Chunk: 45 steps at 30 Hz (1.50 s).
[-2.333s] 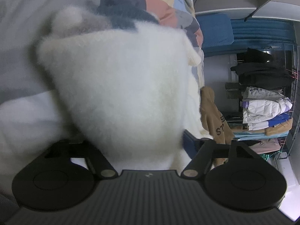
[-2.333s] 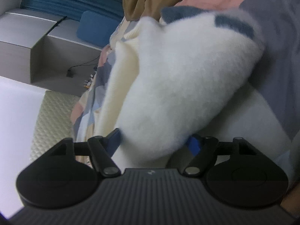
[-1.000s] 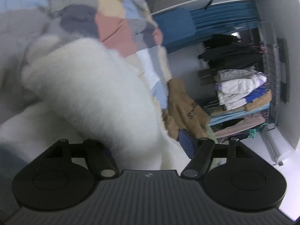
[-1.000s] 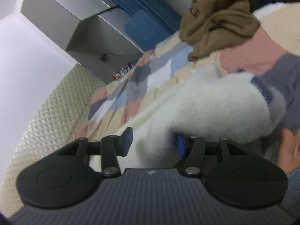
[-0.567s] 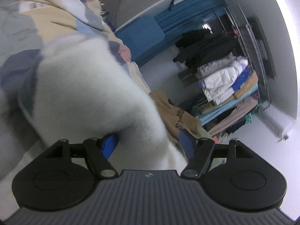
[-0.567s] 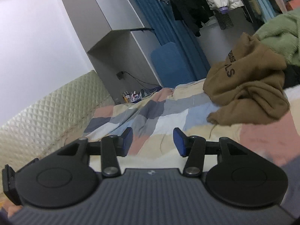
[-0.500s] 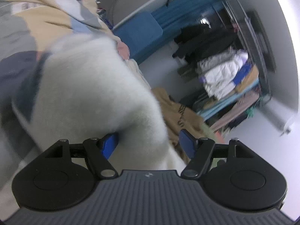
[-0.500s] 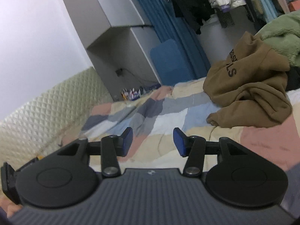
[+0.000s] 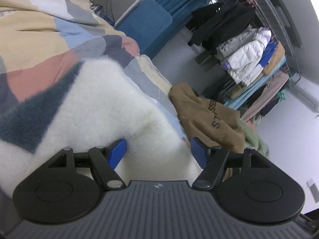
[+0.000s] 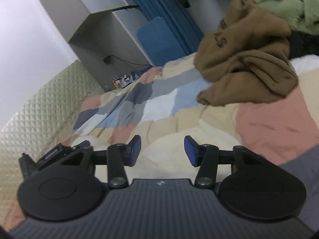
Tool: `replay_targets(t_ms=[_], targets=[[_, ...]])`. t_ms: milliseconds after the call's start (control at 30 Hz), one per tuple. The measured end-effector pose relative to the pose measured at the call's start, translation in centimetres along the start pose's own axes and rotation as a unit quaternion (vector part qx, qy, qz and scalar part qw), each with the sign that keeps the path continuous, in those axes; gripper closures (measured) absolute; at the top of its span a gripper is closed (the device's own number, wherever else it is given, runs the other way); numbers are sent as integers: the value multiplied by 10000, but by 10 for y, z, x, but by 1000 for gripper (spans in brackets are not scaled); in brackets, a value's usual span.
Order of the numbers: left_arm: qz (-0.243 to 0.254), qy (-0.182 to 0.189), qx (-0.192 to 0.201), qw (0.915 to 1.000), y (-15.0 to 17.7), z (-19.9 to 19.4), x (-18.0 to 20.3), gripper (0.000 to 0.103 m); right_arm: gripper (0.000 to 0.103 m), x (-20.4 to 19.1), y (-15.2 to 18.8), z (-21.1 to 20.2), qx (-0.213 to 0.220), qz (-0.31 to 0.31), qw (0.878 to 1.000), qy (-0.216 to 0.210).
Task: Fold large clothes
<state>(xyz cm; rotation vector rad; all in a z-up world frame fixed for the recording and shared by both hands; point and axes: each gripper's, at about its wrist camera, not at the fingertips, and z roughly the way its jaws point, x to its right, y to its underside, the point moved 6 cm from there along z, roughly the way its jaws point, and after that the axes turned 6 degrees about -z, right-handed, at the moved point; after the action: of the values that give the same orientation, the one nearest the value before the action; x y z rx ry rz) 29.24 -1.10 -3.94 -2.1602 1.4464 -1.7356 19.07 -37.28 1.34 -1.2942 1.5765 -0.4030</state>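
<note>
White fleece (image 9: 111, 107) bunched between left claw (image 9: 158, 151)

Between the tongs lies a fluffy white fleece garment (image 9: 111, 107). Beyond it, the patchwork quilt (image 10: 159, 107) is smooth matt cotton; the brown hoodie (image 10: 249, 59) looks soft.
</note>
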Motion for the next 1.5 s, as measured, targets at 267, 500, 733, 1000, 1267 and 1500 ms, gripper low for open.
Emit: replay_targets(t_ms=[267,500,733,1000,1267,1500], targets=[[203,21,-52,9998,-3,30,-16,28,21,8,12,-14,-105,-337,9970,693],[150,55,-4,9999,-2,24,-15,28,14,20,29,-15,-403,-92,9908,1286],[182,16,106,9998,3,10,-17,28,13,31,43,-41,-399,860,9863,1347],[342,-95,110,9993,5,2,-16,28,25,23,49,-27,-719,657,9870,1275],[193,-189,191,9995,-2,-8,-29,28,76,2,25,-21,-767,-406,9878,1292],[134,-390,371,9985,-15,-19,-41,28,84,-3,-50,1,-193,-692,9898,1234]])
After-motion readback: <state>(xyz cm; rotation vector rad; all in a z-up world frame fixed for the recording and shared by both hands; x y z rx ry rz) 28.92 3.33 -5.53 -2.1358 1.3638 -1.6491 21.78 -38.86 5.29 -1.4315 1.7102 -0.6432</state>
